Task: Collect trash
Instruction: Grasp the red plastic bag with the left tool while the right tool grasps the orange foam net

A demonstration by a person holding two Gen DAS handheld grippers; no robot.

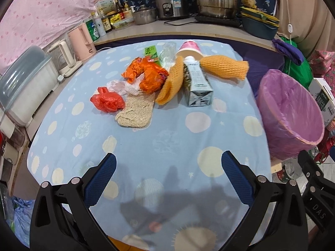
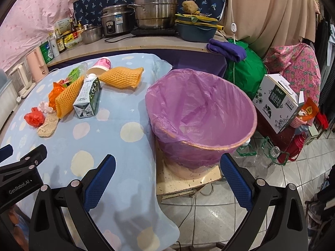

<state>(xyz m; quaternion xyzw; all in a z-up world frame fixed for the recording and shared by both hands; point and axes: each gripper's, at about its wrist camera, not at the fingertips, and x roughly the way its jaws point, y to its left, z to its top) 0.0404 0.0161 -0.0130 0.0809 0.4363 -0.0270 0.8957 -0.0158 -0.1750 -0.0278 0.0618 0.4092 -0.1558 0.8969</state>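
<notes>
Trash is lying in a loose heap toward the far side of a table draped in a pale blue cloth (image 1: 167, 138) dotted with cream circles. In the heap, a crumpled red plastic bag (image 1: 107, 101) is sitting at the left edge, just beside a flat beige scrubbing pad (image 1: 136, 110). Behind them a crinkled orange wrapper (image 1: 147, 74) is bunching up against a curled piece of orange foam fruit netting (image 1: 169, 83). A white and green milk carton (image 1: 197, 83) is lying on its side to the right of that netting, its cap pointing away. A pink paper cup (image 1: 189, 49) is tipped over at the back, touching a second orange foam net (image 1: 225, 65). A bin (image 2: 201, 125) lined with a purple bag is standing off the table's right edge, mouth tilted toward the cameras. The left gripper (image 1: 168, 179) is hovering over bare cloth near the front, blue pads spread wide and holding nothing. The right gripper (image 2: 167, 179) is likewise gaping wide and empty, near the bin.
</notes>
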